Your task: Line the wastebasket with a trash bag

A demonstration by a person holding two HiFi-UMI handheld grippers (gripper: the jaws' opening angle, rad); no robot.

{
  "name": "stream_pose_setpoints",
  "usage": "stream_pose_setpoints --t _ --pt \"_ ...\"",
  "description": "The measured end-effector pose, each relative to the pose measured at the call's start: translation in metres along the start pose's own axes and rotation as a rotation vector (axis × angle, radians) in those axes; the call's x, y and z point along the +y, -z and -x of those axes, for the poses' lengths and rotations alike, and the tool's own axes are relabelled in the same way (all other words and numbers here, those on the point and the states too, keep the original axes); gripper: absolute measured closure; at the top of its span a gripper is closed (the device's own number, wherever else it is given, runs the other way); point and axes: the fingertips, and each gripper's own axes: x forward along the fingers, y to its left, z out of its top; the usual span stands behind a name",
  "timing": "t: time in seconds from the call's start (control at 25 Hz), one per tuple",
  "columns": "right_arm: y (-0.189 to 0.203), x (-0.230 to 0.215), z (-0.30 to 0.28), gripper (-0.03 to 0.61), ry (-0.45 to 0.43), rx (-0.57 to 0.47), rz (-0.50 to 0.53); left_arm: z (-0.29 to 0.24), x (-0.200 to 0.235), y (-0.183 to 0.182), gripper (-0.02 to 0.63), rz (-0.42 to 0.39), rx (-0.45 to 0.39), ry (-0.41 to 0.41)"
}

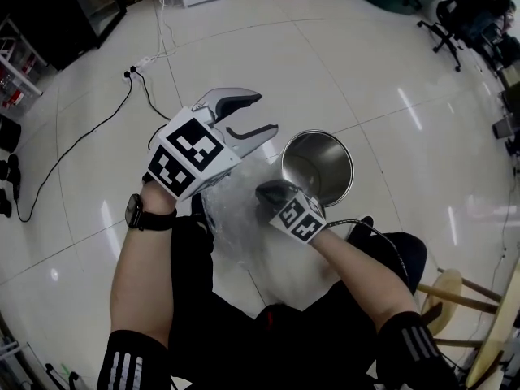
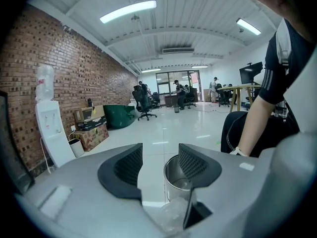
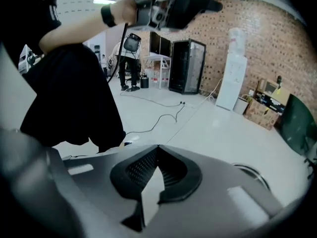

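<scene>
Head view: the left gripper (image 1: 264, 114) was raised above the crumpled clear trash bag (image 1: 236, 214), and the right gripper (image 1: 272, 193) pointed down beside the steel wastebasket (image 1: 321, 162). Left gripper view: the jaws stood partly apart, gripping nothing, with the wastebasket between them. Right gripper view: the jaw tips met.

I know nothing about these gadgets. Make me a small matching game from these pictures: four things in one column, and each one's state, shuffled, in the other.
Things:
1. left gripper
2. right gripper
3. wastebasket
4. trash bag

States:
A. crumpled and see-through, close by both grippers
B. jaws together
C. shiny metal, upright on the floor, no liner in it
D. jaws apart

Pairs: 1-D, 2-B, 3-C, 4-A
</scene>
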Motion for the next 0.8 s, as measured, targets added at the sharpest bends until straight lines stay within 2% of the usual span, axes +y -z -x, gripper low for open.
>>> stream_pose_setpoints --t 0.16,0.36,0.56,0.8 --pt "-0.036 -0.027 0.047 0.572 0.051 -0.092 -0.002 -0.004 0.006 -0.001 0.391 0.007 -0.003 -0.023" --pt "-0.057 -0.067 0.108 0.572 0.146 -0.160 -0.027 0.001 0.015 0.002 0.391 0.028 0.006 -0.056" --pt "-0.061 -0.104 0.160 0.572 0.241 -0.186 -0.043 0.001 0.022 -0.002 0.391 0.030 -0.006 -0.086" --pt "-0.045 -0.145 0.209 0.572 0.336 -0.183 -0.085 -0.009 0.020 -0.007 0.391 0.024 0.001 -0.079"
